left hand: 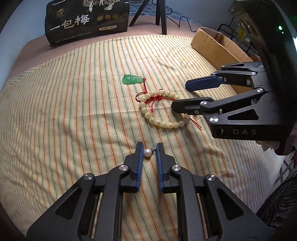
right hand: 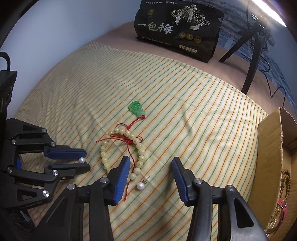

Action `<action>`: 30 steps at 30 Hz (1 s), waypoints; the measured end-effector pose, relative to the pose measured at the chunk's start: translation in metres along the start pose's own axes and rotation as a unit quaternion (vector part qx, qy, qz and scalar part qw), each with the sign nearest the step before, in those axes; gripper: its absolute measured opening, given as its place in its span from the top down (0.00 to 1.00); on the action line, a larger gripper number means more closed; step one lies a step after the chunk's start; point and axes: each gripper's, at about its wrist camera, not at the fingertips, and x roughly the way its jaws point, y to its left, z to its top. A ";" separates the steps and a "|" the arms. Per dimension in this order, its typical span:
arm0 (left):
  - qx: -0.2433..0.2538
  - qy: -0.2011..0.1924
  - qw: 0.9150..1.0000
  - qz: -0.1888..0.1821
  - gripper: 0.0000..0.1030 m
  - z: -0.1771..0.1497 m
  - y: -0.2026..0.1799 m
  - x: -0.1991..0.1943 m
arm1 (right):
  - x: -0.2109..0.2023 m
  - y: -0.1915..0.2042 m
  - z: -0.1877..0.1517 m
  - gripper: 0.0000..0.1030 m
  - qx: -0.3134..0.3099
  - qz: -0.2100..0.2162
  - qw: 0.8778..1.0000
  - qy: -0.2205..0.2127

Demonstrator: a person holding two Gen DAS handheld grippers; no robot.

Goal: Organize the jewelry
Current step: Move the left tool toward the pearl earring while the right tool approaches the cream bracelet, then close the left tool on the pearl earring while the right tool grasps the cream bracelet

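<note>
My left gripper (left hand: 150, 147) is open, its fingers on either side of a white pearl earring (left hand: 147, 153) lying on the striped cloth; it also shows in the right wrist view (right hand: 87, 159) with that pearl (right hand: 81, 159) between its tips. My right gripper (right hand: 150, 163) is open wide above a second pearl earring (right hand: 140, 185); it also shows in the left wrist view (left hand: 179, 96). A cream bead bracelet (left hand: 159, 109) (right hand: 120, 148) with red cord lies mid-cloth, its near side under the right gripper's left finger. A green jade pendant (left hand: 131, 79) (right hand: 137, 108) on red cord lies beyond it.
A cardboard box (left hand: 215, 44) (right hand: 269, 166) stands at the right edge, with bead strings (right hand: 284, 194) inside. A black snack bag (left hand: 87, 20) (right hand: 178, 27) stands at the back. Black tripod legs (left hand: 159, 13) (right hand: 254, 55) and cables stand behind the striped cloth (left hand: 74, 111).
</note>
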 end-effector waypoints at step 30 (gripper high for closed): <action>-0.053 -0.027 0.998 0.004 0.92 0.006 0.018 -0.032 | -0.048 0.013 0.003 0.95 0.011 0.015 0.999 -0.050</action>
